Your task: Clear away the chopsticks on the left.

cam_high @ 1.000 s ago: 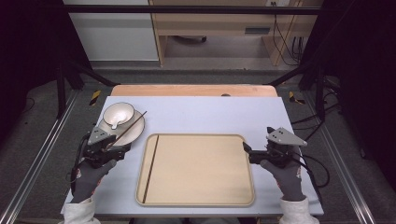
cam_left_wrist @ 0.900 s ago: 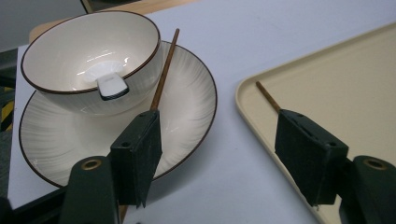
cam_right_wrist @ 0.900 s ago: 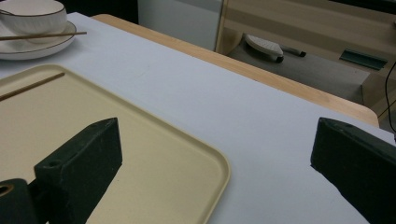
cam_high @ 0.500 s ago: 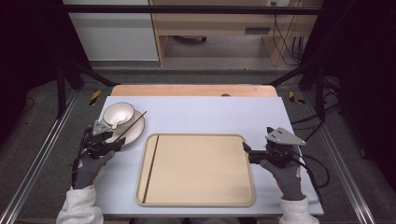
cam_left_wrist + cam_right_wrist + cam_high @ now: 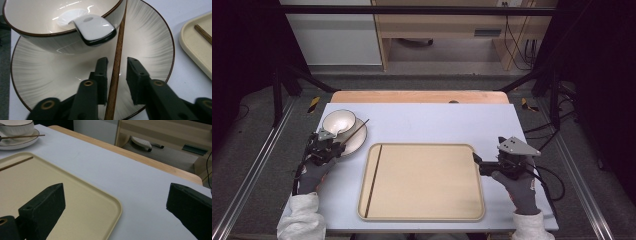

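Observation:
A white plate [image 5: 357, 141] at the table's left carries a white bowl [image 5: 338, 121] with a white spoon [image 5: 93, 28] hooked on its rim. One brown chopstick [image 5: 115, 67] lies across the plate, leaning on the bowl. My left gripper [image 5: 117, 60] stands low over the plate, its jaws narrowly open on either side of this chopstick. A second chopstick [image 5: 373, 180] lies along the left side of the beige tray [image 5: 427, 185]. My right gripper [image 5: 477, 162] hovers wide open at the tray's right edge with nothing between its jaws.
The wooden table edge [image 5: 417, 96] runs along the back of the white table top [image 5: 437, 122]. Metal frame rails [image 5: 257, 165] flank both sides. A shelf unit [image 5: 160, 135] stands behind the table.
My left gripper has moved forward over the plate and now straddles the chopstick there. The right gripper has stayed put.

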Demonstrator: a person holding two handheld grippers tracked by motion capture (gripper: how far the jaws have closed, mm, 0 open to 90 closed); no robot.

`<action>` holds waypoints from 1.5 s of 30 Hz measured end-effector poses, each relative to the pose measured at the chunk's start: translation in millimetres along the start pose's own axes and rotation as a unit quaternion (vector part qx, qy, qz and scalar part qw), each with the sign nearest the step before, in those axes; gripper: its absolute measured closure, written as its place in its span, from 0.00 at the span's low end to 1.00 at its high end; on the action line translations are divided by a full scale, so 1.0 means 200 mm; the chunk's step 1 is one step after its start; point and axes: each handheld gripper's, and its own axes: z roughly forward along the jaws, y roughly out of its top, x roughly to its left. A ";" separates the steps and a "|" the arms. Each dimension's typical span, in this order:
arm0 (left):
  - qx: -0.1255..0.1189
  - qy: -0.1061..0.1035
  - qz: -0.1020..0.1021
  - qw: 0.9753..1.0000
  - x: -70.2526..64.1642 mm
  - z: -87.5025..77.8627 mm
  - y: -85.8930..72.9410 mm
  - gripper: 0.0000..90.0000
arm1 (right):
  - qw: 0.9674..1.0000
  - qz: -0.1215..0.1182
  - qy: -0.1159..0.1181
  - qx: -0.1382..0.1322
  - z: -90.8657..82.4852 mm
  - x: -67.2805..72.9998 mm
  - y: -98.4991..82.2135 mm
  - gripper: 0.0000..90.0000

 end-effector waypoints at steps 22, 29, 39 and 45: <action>-0.018 -0.026 0.019 0.999 -0.14 -0.10 0.03 0.93 | 1.000 0.000 0.000 -0.004 -0.01 0.00 0.00 0.02; -0.032 -0.019 0.008 0.999 -0.22 -0.15 0.04 0.93 | 1.000 0.000 0.005 -0.004 0.00 0.01 0.00 0.03; -0.056 -0.007 0.023 0.998 -0.39 -0.22 0.04 0.93 | 1.000 0.001 0.005 -0.006 -0.01 0.00 0.00 0.02; -0.074 -0.010 0.001 0.997 -0.47 -0.27 0.08 0.93 | 1.000 0.001 0.004 -0.006 -0.01 0.00 0.00 0.02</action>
